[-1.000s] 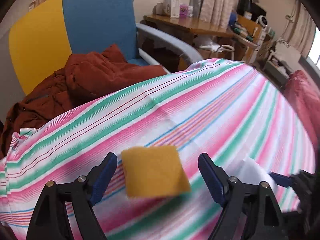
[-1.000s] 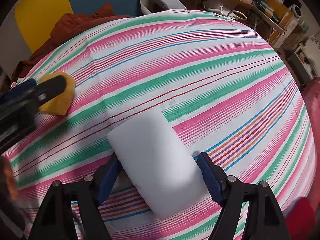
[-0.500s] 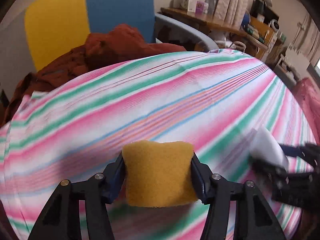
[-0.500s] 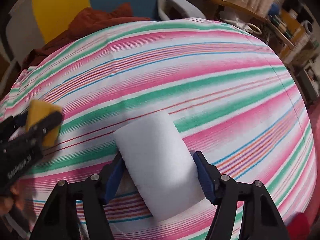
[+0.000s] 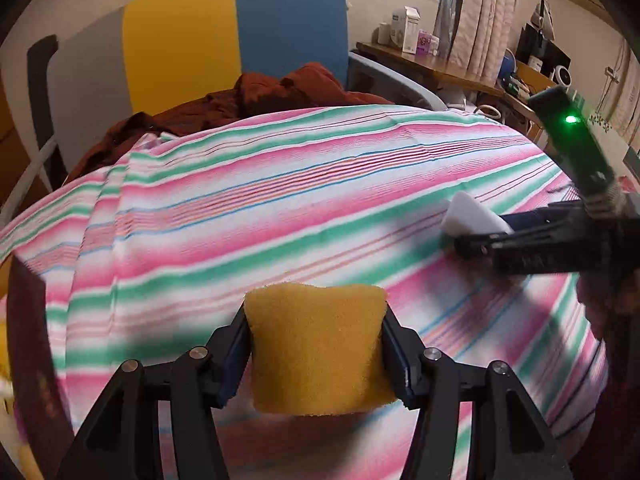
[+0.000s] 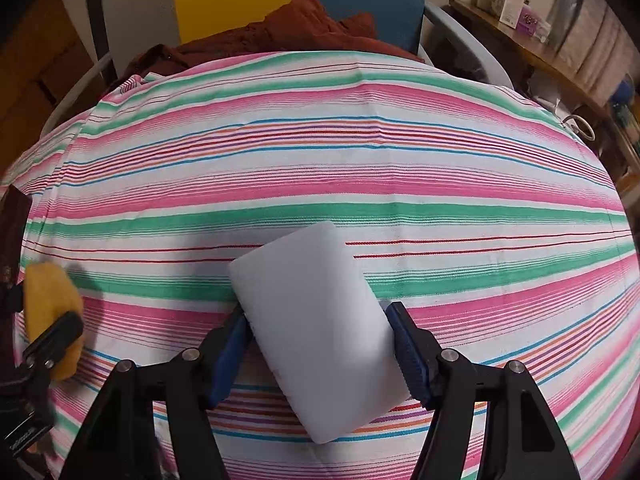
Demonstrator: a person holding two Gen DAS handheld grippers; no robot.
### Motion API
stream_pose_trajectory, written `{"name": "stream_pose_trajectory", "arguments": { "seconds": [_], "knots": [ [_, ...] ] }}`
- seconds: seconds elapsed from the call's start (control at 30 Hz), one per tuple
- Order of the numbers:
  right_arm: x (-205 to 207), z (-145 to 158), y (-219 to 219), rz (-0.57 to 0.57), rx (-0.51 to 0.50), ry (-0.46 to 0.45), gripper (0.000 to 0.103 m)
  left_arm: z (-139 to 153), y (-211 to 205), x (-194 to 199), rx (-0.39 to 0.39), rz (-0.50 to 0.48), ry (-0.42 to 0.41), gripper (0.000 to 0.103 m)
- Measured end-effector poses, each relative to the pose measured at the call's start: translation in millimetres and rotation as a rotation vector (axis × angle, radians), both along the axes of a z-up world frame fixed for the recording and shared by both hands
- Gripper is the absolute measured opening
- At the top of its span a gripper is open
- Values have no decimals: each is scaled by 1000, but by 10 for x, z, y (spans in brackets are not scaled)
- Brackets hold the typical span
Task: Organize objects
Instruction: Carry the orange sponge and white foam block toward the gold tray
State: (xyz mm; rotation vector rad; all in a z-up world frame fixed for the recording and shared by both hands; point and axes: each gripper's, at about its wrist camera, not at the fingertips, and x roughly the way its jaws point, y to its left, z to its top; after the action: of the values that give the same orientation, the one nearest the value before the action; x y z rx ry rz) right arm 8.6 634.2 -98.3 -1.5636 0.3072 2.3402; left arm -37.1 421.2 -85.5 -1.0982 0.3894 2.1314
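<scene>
**Two sponges gripped over striped cloth**

Striped cloth (image 6: pixel 360 168) filling both frames. Centre-bottom, right view: white sponge (image 6: pixel 316 320) clamped by right gripper (image 6: pixel 320 344). Centre-bottom, left view: yellow sponge (image 5: pixel 316 344) squeezed by left gripper (image 5: pixel 316 354).

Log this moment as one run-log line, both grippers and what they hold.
left gripper: shut on yellow sponge | right gripper: shut on white sponge | surface: striped cloth

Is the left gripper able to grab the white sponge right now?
Probably not. The left gripper is already shut on the yellow sponge, so its jaws are full, and the right gripper is clamped around the white sponge off to its side.
</scene>
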Motion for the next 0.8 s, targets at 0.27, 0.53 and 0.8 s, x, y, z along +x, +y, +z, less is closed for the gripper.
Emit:
{"name": "stream_pose_trajectory", "arguments": {
  "seconds": [0.27,0.53,0.8],
  "knots": [
    [-33,-24,-174,44,28,2,68,-72,-255,140,-9,13,1,59],
    [1,-23,-242,41,46,-26,68,-107,-384,212,1,12,-7,59],
    [-70,11,-446,8,57,-93,68,266,-629,342,69,-6,63,59]
  ]
}}
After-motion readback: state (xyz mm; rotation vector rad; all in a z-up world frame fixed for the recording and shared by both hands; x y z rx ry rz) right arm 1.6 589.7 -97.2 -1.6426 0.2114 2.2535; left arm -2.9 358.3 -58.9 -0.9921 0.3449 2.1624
